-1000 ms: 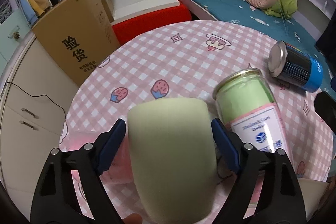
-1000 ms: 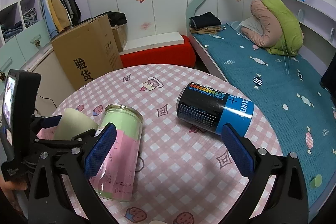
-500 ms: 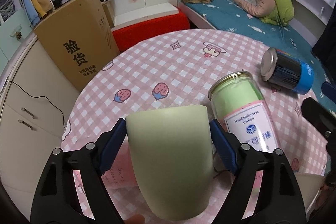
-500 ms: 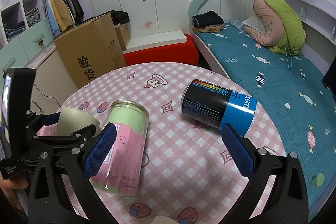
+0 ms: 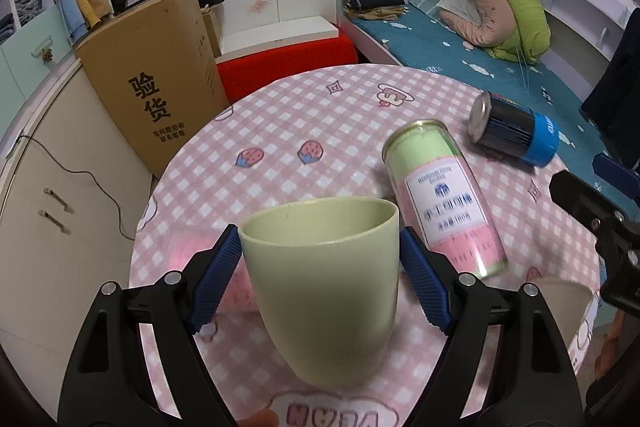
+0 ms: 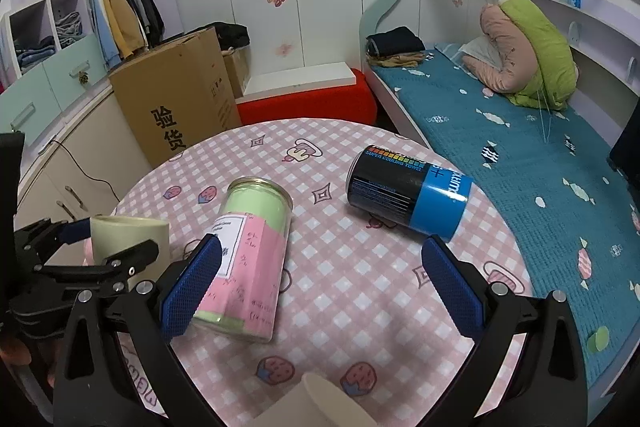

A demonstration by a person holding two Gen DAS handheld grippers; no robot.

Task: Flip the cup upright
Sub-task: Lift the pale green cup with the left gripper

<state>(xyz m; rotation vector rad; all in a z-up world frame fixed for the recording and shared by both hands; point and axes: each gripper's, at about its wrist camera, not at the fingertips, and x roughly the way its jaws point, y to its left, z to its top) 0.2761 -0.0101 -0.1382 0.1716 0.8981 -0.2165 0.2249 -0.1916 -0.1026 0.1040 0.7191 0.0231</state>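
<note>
Pale green plastic fills the nearest part of our left wrist view: the cup (image 5: 322, 287) sits mouth up, tilted slightly toward the lens, clamped at its rim between the blue fingers (image 5: 216, 281) of our left gripper (image 5: 320, 283). We cannot tell whether its base touches the pink checked counter (image 5: 304, 115) or hangs just above it, since the lower wall blurs. A fingertip peeks in below the cup, cut off by the frame.

Our right gripper (image 6: 320, 283) has its fingers (image 6: 450, 285) spread wide with nothing between them; a cream object (image 6: 320, 405) at the bottom edge of that view is cropped and hard to identify.

Just right of the cup lies one green and pink tin (image 5: 440, 199) on its side, its mouth pointing away from us. Beyond the tin, further right from the cup, one black and blue can (image 6: 408, 193) also lies on its side, close to the counter's rim. Left of the cup and ahead of it, the cloth is bare up to the round far edge, leaving room there.

Past that edge from the cup we count one cardboard box (image 5: 156, 79), one red bench (image 5: 288, 61) and one bed (image 6: 520, 163) carrying a rolled quilt (image 6: 528, 51).
</note>
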